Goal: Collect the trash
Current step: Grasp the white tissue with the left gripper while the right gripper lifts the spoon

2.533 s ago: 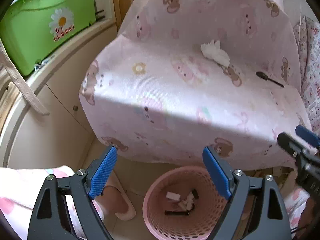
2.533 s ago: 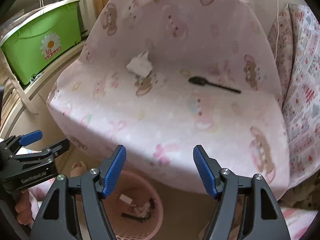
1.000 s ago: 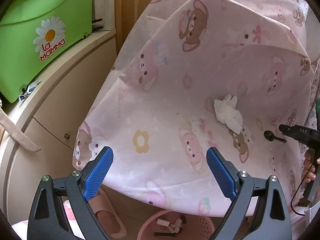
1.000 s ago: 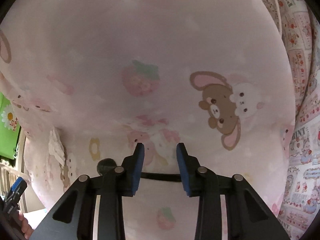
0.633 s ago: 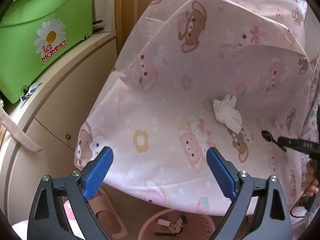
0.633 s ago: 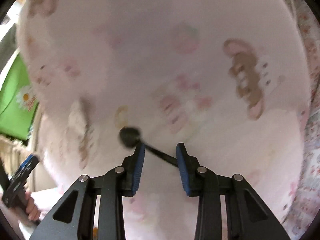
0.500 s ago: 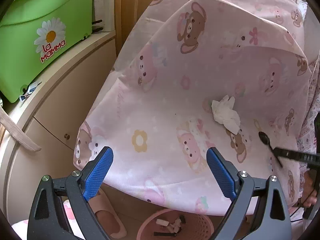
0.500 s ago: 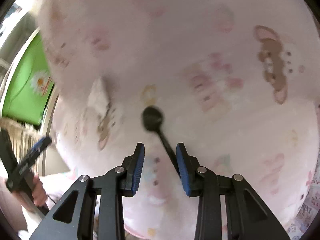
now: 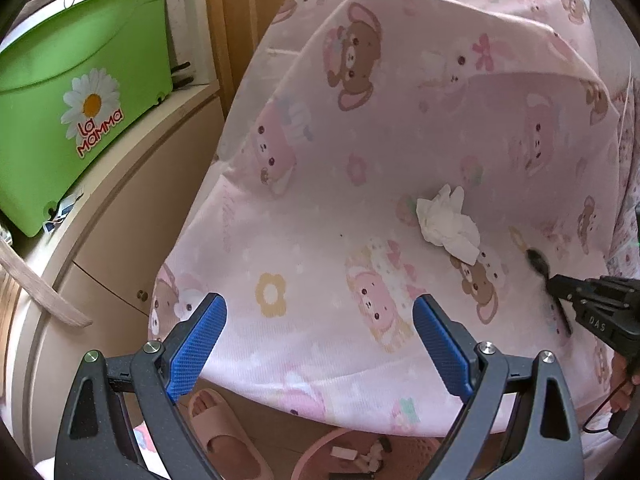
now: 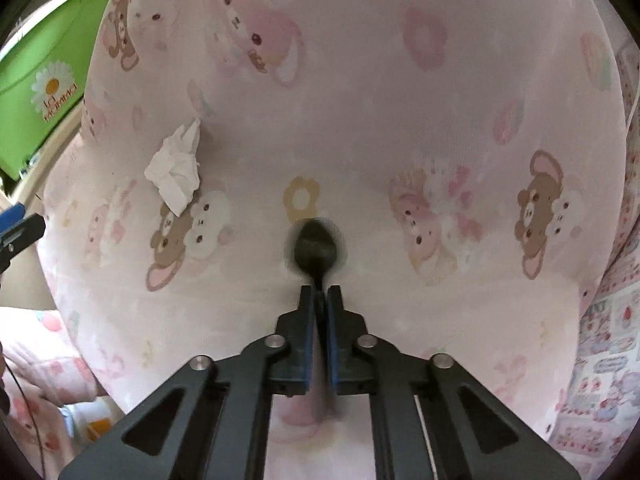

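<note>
My right gripper is shut on the handle of a black plastic spoon, whose bowl sticks out ahead over the pink bear-print sheet. It shows in the left wrist view with the spoon. A crumpled white tissue lies on the sheet, also in the right wrist view, left of the spoon. My left gripper is open and empty, short of the sheet's front edge. A pink mesh trash basket with scraps stands on the floor below.
A green lidded tub sits on a beige cabinet at left. A pink slipper lies on the floor by the basket. A strawberry-print cloth hangs at right.
My right gripper came in from above the basket, closed on the black spoon and lifted it off the sheet, turning its bowl forward. My left gripper rose and stayed open.
</note>
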